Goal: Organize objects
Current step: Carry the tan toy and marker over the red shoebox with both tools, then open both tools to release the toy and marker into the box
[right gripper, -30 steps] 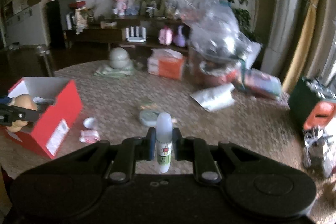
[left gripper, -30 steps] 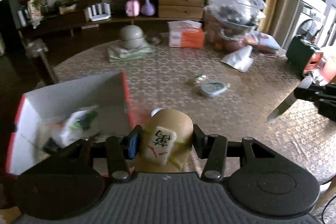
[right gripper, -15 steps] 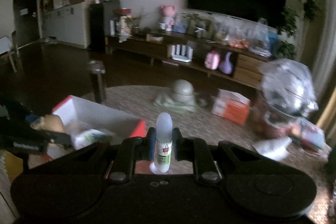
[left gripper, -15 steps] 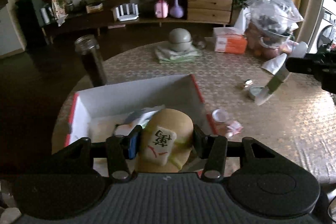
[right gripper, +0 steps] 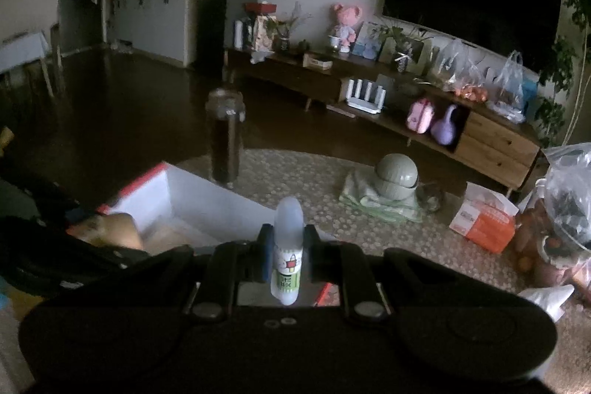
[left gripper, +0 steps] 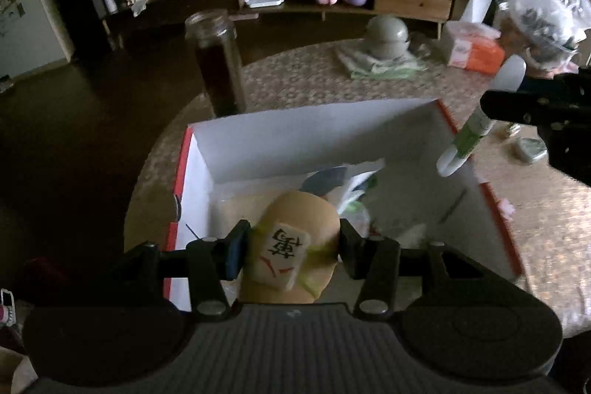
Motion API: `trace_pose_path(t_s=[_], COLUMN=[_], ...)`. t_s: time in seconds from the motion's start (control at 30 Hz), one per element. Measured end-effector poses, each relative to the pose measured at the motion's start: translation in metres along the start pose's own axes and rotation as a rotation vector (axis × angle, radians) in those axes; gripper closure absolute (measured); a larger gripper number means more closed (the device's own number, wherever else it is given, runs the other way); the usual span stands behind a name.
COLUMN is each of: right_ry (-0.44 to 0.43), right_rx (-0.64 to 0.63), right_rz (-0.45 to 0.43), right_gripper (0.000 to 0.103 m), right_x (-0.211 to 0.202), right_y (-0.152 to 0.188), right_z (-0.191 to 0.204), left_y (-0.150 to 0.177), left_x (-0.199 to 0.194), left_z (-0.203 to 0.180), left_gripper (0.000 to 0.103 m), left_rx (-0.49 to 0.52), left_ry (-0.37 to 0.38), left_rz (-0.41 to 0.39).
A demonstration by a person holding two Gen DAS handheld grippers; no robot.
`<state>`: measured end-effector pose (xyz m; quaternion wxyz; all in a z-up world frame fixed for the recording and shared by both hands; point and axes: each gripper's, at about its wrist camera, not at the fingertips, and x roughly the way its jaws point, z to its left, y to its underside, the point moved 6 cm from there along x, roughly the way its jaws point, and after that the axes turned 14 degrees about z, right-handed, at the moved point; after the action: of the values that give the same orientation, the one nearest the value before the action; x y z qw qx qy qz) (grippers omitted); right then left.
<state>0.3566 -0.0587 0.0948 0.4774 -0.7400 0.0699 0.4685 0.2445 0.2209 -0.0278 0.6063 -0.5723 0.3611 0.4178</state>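
My left gripper (left gripper: 291, 248) is shut on a tan rounded toy (left gripper: 295, 239) with a mahjong-tile picture on it. It hangs over the near end of an open red box (left gripper: 325, 132) with a white inside, where some packets (left gripper: 343, 183) lie. My right gripper (right gripper: 288, 246) is shut on a small white glue stick (right gripper: 288, 246) with a green label. In the left wrist view that glue stick (left gripper: 476, 120) hangs tilted above the box's right wall. In the right wrist view the box (right gripper: 192, 202) lies below and to the left, with the tan toy (right gripper: 118, 228) over it.
A tall dark glass jar (left gripper: 218, 61) stands just behind the box. Further back on the round patterned table (left gripper: 295, 87) are a grey lidded pot on a green cloth (left gripper: 388, 36), an orange tissue pack (left gripper: 476, 50) and a bulging plastic bag (left gripper: 543, 13). A small tin (left gripper: 528, 150) lies right of the box.
Both grippers have swung left over the table toward the red box. The toy now hangs over the box's inside, and the glue stick has come from the table's middle to the box's right wall.
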Motion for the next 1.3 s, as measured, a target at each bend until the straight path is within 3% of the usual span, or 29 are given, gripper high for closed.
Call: trace_pose_path(t_s=[0.4, 0.63, 0.93, 1.13, 1.3], right_ry=[0.005, -0.004, -0.074, -0.139, -0.134], right_rx=[-0.060, -0.139, -0.060, -0.004, -0.017], right_rz=[0.116, 0.150, 0.281, 0.325, 0.313], right_gripper=[0.087, 0.084, 0.083, 0.079, 0.077], right_x=[0.068, 0.073, 0.079, 0.077, 0.068], right_y=[0.024, 0.042, 0.060, 0.066, 0.069], right_z=[0.034, 0.056, 0.060, 0.054, 0.057], left_y=[-0.001, 0.006, 0.017, 0.022, 0.025], left_x=[0.053, 0.069, 0.085, 0.080, 0.071], left_z=[0.014, 0.013, 0.008, 0.009, 0.010], left_gripper=[0.054, 0.054, 0.053, 0.030, 0.028], left_rx=[0.002, 0.013, 0.021, -0.003, -0.028], left_ry=[-0.047, -0.033, -0.022, 0.022, 0.027], left_rz=[0.070, 0.108, 0.157, 0.134, 0.115])
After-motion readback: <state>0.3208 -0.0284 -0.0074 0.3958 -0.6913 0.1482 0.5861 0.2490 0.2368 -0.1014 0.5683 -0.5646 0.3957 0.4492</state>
